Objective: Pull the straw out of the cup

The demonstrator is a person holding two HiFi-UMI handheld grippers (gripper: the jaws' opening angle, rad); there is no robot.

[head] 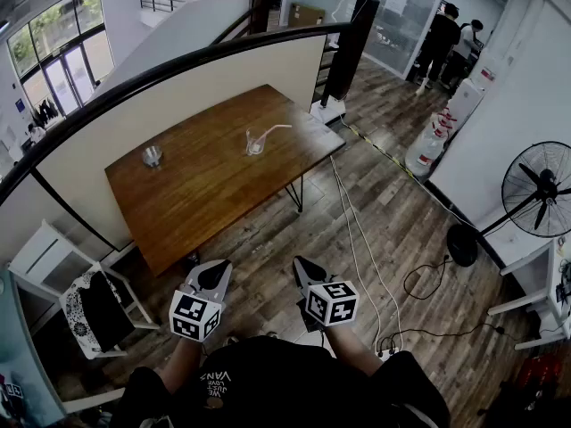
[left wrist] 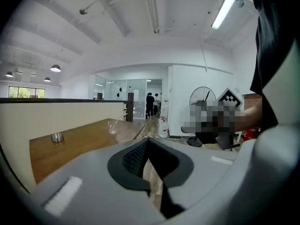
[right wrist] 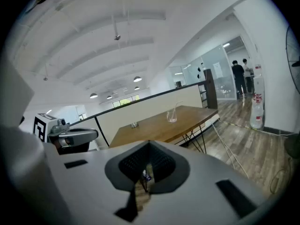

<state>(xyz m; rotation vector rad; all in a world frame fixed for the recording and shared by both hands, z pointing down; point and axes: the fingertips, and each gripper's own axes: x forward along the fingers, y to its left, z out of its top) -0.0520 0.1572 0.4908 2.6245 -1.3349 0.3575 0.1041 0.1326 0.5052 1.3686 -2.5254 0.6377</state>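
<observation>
Far left: white chair (head: 37, 255) by the partition, and just beside it a second chair with a patterned cushion (head: 87, 314). Both stand off the near-left corner of the wooden table (head: 201, 194).

Table top, left part: small metal dish (head: 153, 156), upright, on its own and well apart from the cup.

Left gripper (head: 214, 277): held low in front of the person, over the plank floor (head: 401, 239) and short of the table's near edge. Its jaws are pressed together with nothing between them. It touches nothing.

Table top, right part: clear cup (head: 255, 144), upright, near the far right edge. The straw (head: 275, 130) sits in the cup and leans out over the rim to the right, its upper end over bare wood. Both grippers are well apart from cup and straw.

Right gripper (head: 308, 271): beside the left one at about the same height, also over the floor. Its jaws are fully closed and empty, with only floor showing past the tips.

Right of the table: white cables (head: 354, 230) trail across the floor from the table leg toward the person. Further right, water jugs (head: 426, 154) stand against the white wall. Two people (head: 443, 41) stand at the back by the glass.

Far right: black pedestal fan (head: 538, 188), its base on the floor near a loose black cable.
</observation>
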